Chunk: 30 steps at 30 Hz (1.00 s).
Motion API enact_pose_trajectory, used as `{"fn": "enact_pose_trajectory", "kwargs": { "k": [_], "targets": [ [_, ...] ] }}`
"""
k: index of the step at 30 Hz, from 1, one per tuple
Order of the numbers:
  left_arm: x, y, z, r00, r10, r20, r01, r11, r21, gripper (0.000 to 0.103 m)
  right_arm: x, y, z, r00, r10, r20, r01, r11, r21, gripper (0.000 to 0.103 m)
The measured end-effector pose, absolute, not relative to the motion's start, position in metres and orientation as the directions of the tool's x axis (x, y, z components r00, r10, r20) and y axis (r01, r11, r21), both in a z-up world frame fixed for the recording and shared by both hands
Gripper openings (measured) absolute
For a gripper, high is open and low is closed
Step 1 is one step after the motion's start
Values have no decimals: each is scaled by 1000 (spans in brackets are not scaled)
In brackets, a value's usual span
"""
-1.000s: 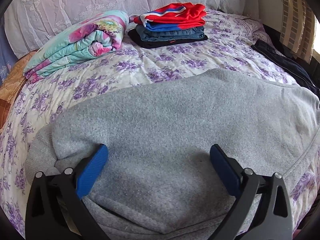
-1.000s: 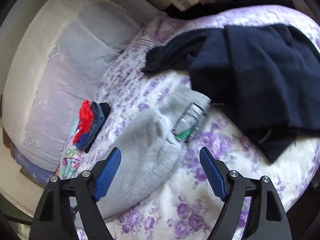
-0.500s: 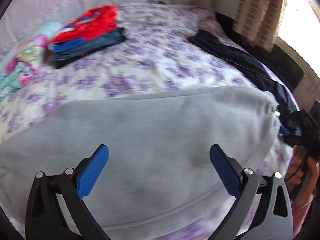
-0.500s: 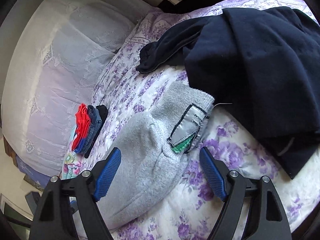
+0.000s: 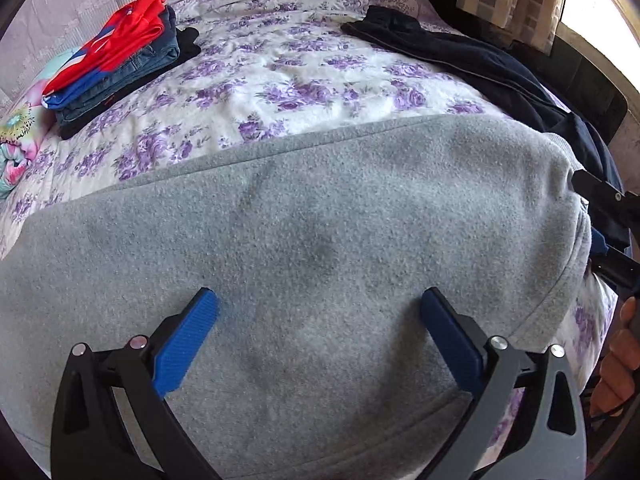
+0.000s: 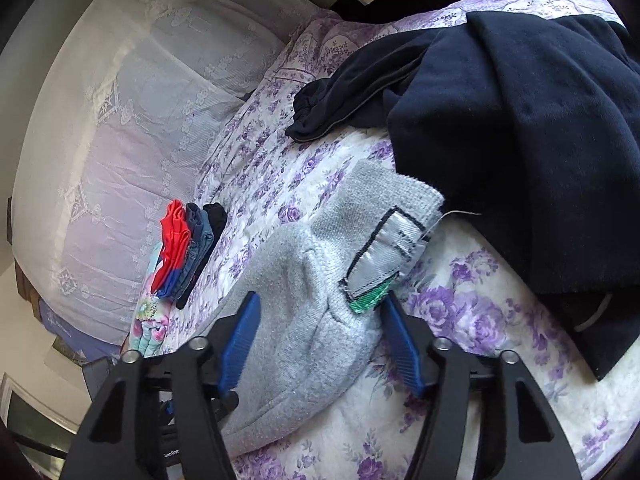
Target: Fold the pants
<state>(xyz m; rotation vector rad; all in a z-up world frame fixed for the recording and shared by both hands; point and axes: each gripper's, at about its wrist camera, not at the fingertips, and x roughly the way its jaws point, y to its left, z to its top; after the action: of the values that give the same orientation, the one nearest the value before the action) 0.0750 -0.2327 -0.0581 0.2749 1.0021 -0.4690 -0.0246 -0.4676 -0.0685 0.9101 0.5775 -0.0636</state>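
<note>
Grey fleece pants [image 5: 320,200] lie stretched across the flowered bed. My left gripper [image 5: 319,304] hovers low over their middle, open, with nothing between its blue pads. At the pants' right end, the waistband with its silver and green label [image 6: 376,260] lies between the fingers of my right gripper [image 6: 320,308]. Its jaws are closing on either side of the grey pants [image 6: 304,332], and the cloth there is not pinched. In the left wrist view the right gripper [image 5: 598,228] shows at that same end, with a person's hand [image 5: 618,364] below it.
A stack of folded clothes [image 5: 120,52] with a red top layer sits at the back left, beside a floral blanket [image 5: 16,136]. A dark navy garment [image 6: 520,140] lies crumpled just beyond the waistband. White lace-covered pillows [image 6: 120,120] line the bed's head.
My left gripper has swept right along the grey pants toward the waistband end. The right gripper's jaws have narrowed around the waistband, and the label looks closer.
</note>
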Motion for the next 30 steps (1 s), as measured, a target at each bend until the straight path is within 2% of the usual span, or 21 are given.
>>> {"fn": "enact_pose_trajectory", "kwargs": {
  "k": [3,5,6,12,15,19,21,22,23,27,30],
  "targets": [
    [75,-233,-59,456,-252,-853,497,868,9,99,-29,-473,-75,858,207,-470,276,585,762,54],
    [75,-230,-59,460,-257,-850,497,868,7,99,-32,-478,-81,854,207,-478,303,549,779,44],
    [76,-230,-59,462,-261,-848,498,867,5,99,-35,-481,-85,851,206,-484,323,521,790,43],
    [75,-229,-61,472,-280,-836,500,866,-8,99,-48,-479,-88,835,211,-509,384,439,812,49],
    [74,-230,-62,474,-281,-834,499,867,-8,99,-35,-480,-91,835,204,-511,384,448,807,50],
    [74,-230,-62,479,-283,-831,500,866,-7,99,-10,-476,-86,840,193,-508,357,509,783,58],
    [73,-229,-62,481,-285,-829,500,866,-8,99,-3,-473,-83,834,176,-523,364,537,761,52],
    [73,-229,-62,482,-287,-828,501,866,-8,99,-3,-472,-82,840,171,-515,357,541,761,36],
    [73,-229,-62,482,-289,-827,501,866,-10,99,-5,-473,-80,849,164,-502,345,547,763,32],
    [74,-227,-62,474,-296,-829,502,864,-21,99,-8,-456,-67,840,55,-540,368,673,641,29],
    [79,-207,-48,412,-397,-820,510,846,-154,99,-9,-434,-45,826,-49,-561,387,774,502,29]
  ]
}}
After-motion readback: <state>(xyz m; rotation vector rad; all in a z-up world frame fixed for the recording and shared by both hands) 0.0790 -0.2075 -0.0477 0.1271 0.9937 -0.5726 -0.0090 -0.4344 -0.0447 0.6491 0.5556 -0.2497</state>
